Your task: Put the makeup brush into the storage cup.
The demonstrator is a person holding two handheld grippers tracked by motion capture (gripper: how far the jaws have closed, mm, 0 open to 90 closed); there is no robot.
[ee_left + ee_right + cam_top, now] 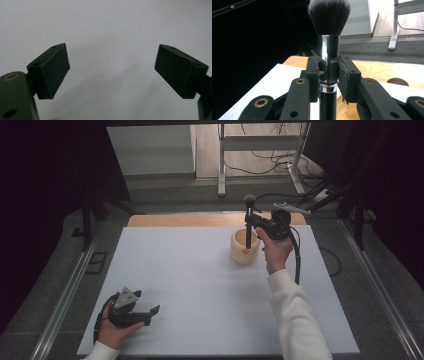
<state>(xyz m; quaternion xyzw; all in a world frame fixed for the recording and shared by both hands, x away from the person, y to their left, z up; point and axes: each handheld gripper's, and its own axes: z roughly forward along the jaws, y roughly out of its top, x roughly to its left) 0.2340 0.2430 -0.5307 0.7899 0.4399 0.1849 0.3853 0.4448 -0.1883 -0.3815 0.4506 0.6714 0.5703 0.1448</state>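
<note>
On a white table (200, 285), a brush (248, 217) is clamped upright by the right gripper (256, 220) above a cup (244, 247), seemingly for stowing, while the left gripper (150, 312) is rested agape.

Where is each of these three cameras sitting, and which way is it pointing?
High view: above the person's side, looking forward and down on the white table; forearms and both grippers show.
Left gripper view: rides the left gripper, open, facing bare table.
Right gripper view: rides the right gripper, shut on an upright makeup brush.
Shared: the high and right gripper views both show the brush over the cream cup.
</note>
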